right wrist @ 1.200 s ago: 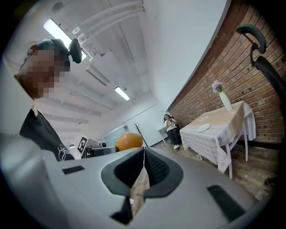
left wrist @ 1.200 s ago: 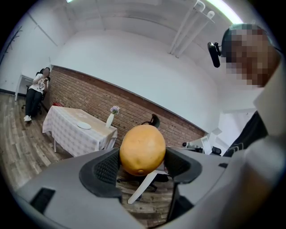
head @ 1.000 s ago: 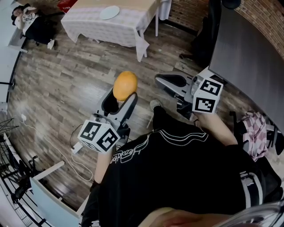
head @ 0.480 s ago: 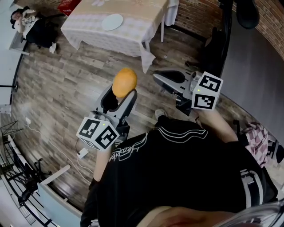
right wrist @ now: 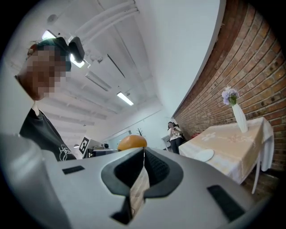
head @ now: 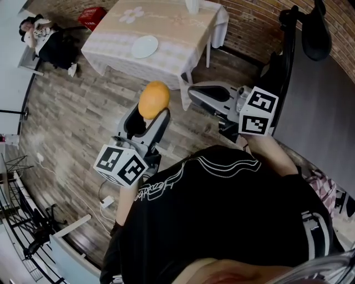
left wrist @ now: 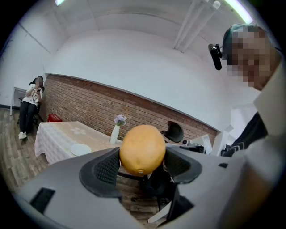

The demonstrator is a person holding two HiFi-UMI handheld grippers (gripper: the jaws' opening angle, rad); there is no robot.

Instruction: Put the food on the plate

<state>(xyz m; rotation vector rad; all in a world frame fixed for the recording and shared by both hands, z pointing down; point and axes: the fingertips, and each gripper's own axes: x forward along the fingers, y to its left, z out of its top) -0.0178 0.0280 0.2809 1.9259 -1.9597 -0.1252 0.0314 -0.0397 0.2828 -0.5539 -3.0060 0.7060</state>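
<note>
An orange-yellow fruit point(head: 153, 99) is clamped between the jaws of my left gripper point(head: 150, 113), held in the air over the wooden floor. In the left gripper view the fruit point(left wrist: 142, 149) fills the gap between the dark pads. A white plate point(head: 145, 46) lies on the table with the pale cloth point(head: 166, 25), ahead of the fruit; it shows as a small plate point(left wrist: 81, 149) at the left in the left gripper view and as the plate point(right wrist: 205, 155) in the right gripper view. My right gripper point(head: 195, 94) is shut with nothing in it, to the right of the fruit.
A white vase with flowers point(left wrist: 116, 129) stands on the table's far side. A person point(head: 34, 26) sits at the far left near a red crate point(head: 92, 16). A black office chair point(head: 306, 33) and a brick wall point(head: 250, 16) are at the right. Cables point(head: 102, 194) lie on the floor.
The table and plate have come further into the head view, lower and closer. Both grippers keep their pose, the fruit still held in the left one.
</note>
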